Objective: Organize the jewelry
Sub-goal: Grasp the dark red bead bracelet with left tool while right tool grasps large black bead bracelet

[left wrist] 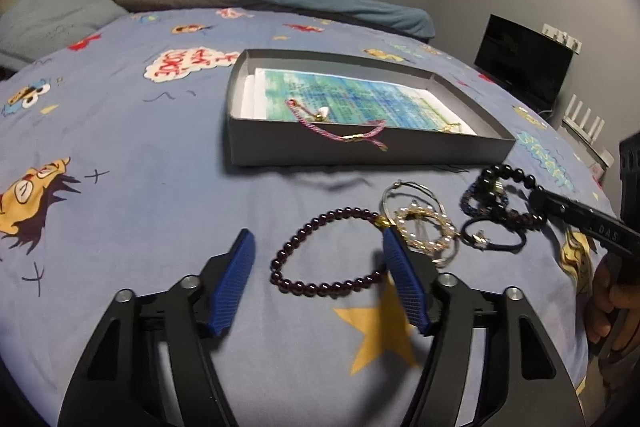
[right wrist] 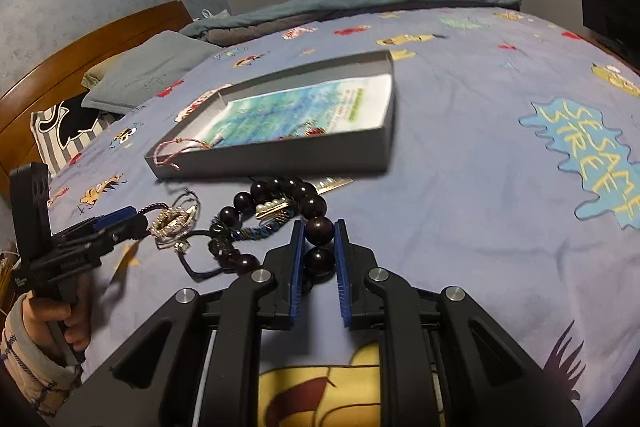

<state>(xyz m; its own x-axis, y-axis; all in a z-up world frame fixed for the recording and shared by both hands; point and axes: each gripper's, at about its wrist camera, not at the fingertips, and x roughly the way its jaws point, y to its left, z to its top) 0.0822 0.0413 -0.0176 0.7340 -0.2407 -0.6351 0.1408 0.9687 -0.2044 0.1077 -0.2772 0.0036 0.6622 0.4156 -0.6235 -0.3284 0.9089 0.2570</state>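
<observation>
A shallow grey box (left wrist: 360, 151) (right wrist: 280, 155) lies on the bed with a pink woven bracelet (left wrist: 340, 129) (right wrist: 176, 151) draped over its near wall. My left gripper (left wrist: 318, 247) is open, its jaws straddling a dark red bead bracelet (left wrist: 320, 251) on the sheet. My right gripper (right wrist: 319, 231) is shut on a large black bead bracelet (right wrist: 276, 195) (left wrist: 508, 195). Beside these lie a pearl-and-gold ring bracelet (left wrist: 426, 231) (right wrist: 172, 221), a silver bangle (left wrist: 412, 191), a black hair tie (left wrist: 492, 239) and a blue beaded piece (right wrist: 260, 231).
The bed has a blue cartoon-print sheet (left wrist: 160, 155). Pillows (right wrist: 152, 71) and a wooden headboard (right wrist: 80, 55) are at the far end. A dark monitor (left wrist: 520, 63) stands past the bed's right side.
</observation>
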